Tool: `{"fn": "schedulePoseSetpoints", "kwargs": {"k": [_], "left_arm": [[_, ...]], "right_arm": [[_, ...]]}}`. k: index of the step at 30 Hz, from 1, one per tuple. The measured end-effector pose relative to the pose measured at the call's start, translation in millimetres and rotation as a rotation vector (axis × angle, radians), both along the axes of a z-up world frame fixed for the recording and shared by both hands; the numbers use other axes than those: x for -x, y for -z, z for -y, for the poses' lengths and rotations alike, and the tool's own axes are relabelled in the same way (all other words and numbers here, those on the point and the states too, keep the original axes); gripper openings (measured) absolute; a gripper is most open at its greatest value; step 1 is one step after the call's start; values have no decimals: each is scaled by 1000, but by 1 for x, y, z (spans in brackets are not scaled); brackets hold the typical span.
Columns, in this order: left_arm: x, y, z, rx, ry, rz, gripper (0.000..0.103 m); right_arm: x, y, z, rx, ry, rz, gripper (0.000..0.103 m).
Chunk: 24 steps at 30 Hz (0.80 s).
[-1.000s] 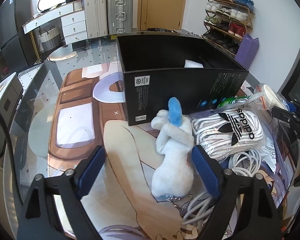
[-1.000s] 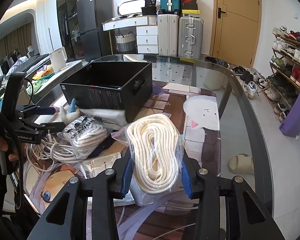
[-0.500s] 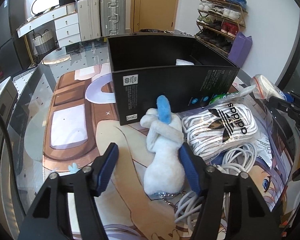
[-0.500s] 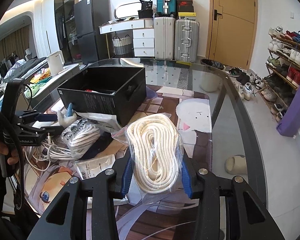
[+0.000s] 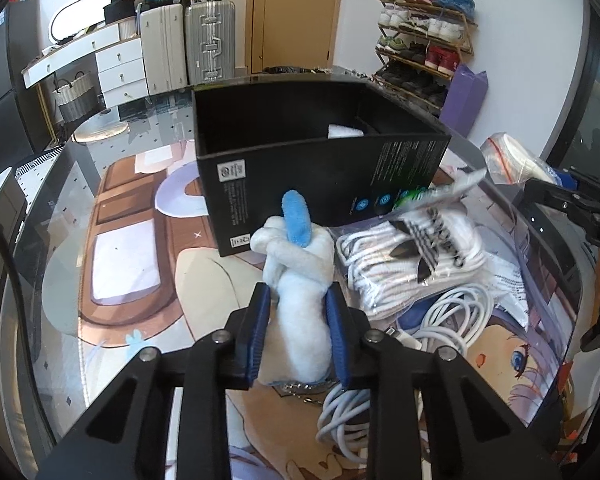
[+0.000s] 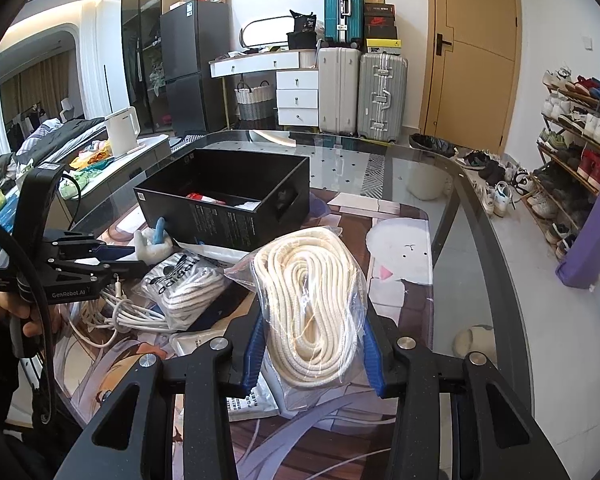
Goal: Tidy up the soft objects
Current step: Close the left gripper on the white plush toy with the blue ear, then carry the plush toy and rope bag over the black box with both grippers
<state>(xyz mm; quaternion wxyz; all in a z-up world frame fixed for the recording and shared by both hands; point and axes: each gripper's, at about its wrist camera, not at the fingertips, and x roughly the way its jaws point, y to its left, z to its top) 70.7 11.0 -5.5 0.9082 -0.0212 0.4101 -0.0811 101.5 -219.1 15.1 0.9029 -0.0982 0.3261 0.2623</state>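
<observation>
The white plush toy (image 5: pixel 302 320) with its blue tuft lies on the worktop (image 5: pixel 112 264) just in front of the black box (image 5: pixel 320 168), and the left tool (image 5: pixel 296 334) has its blue pads pressed into the toy's body from both sides, the fabric bulging slightly between them. It looks light and very squashy, so I judge it will not slip easily, but it will sag and swing if lifted; a hold across the thick middle, as now, seems better than one on the thin limbs or the tuft. A small metal chain at its lower end lies over the loose white cable (image 5: pixel 428 332) and could snag there. Just beside the toy to the right is a clear bag of white cord (image 5: pixel 416 256) with a printed logo, touching the box. The right tool (image 6: pixel 312 344) is pinching another clear bag of cream rope (image 6: pixel 312 304) by its sides; that bundle looks heavier, the film is probably slippery, and the coils may shift inside. The box is open on top, with a few items already inside.
</observation>
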Motion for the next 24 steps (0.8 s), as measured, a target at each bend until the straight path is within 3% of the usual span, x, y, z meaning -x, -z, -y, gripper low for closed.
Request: {"fn": "schedulePoseSetpoints", "kwargs": {"k": [24], "left_arm": [[29,-53,-13,24,-47,133,25]], "right_arm": [[24,-20,-18,-49,-70,54,42]]}}
